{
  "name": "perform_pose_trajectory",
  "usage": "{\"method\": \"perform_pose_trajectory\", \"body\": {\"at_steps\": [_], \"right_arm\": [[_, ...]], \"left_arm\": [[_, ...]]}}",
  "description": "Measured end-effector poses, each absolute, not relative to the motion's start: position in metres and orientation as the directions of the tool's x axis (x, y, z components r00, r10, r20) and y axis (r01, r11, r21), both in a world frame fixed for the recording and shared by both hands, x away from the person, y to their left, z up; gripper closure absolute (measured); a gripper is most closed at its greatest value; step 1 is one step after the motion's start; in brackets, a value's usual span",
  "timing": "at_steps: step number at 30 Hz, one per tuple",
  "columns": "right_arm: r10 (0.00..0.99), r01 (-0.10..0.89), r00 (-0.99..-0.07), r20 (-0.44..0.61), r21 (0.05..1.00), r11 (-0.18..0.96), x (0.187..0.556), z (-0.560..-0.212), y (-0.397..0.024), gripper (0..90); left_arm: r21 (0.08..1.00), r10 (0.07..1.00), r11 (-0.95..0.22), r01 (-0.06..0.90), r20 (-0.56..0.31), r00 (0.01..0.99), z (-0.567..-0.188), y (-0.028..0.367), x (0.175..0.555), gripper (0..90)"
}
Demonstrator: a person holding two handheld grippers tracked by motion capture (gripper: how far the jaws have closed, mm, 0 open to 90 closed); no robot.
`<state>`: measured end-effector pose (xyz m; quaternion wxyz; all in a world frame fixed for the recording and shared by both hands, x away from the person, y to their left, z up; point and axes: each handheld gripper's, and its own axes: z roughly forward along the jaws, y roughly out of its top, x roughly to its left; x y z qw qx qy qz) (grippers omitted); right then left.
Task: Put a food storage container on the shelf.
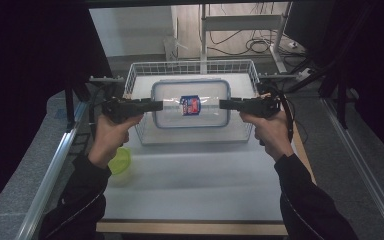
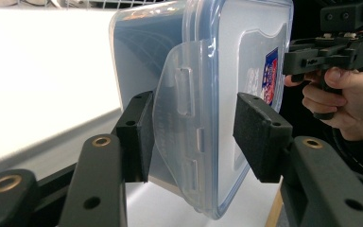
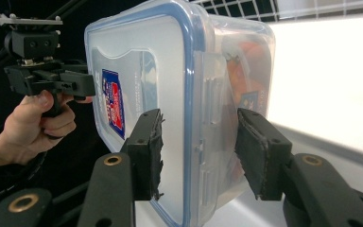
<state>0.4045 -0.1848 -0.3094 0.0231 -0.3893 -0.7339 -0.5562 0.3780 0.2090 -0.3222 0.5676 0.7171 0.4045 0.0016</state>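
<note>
Taking the wire basket (image 1: 141,136) as the landmark: nearest the person, in front of its near left corner, a yellow-green bowl (image 1: 120,160) lies on the white table (image 1: 195,185), partly hidden by the left forearm.

Above the basket, a clear plastic box (image 1: 190,104) with a blue-rimmed lid hangs level between the two grippers, over the basket's middle. The left gripper (image 1: 156,105) grips its left short end and the right gripper (image 1: 226,104) its right short end; both reach in sideways from outside the basket's side walls.

In the left gripper view the jaws stand about half closed, one pad on the lid's top face and the other on the box's underside, with the end latch flap (image 2: 182,118) between them. In the right gripper view the pads clamp the other end the same way, one on the lid and one on the bottom, its latch (image 3: 211,94) between the jaws. Something orange shows dimly through the box wall there.

A sticker (image 1: 190,105) sits at the lid's centre, blue and red with white print; the writing is too small and blurred to read.

Beyond the basket's far wall, a metal frame and loose cables lie on the floor.
</note>
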Motion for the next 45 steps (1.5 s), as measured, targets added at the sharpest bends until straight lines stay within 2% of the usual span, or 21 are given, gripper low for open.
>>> {"method": "perform_pose_trajectory", "body": {"at_steps": [10,20,35,45], "right_arm": [[0.554,0.595,-0.684,0.475,0.803,0.045,0.431,-0.296,-0.182,52.8],[0.575,0.602,-0.664,0.478,0.798,0.031,0.457,-0.287,-0.178,52.8],[0.564,0.654,-0.613,0.553,0.756,-0.030,0.481,-0.307,-0.180,52.3],[0.564,0.627,-0.619,0.547,0.776,-0.066,0.482,-0.312,-0.180,51.0]], "left_arm": [[0.811,0.577,-0.010,0.584,-0.473,0.666,-0.309,0.212,0.407,49.8],[0.799,0.566,0.020,0.602,-0.505,0.652,-0.311,0.215,0.436,49.7],[0.783,0.584,0.040,0.621,-0.523,0.621,-0.319,0.213,0.456,49.2],[0.822,0.618,0.000,0.570,-0.448,0.646,-0.321,0.208,0.450,45.8]]}}
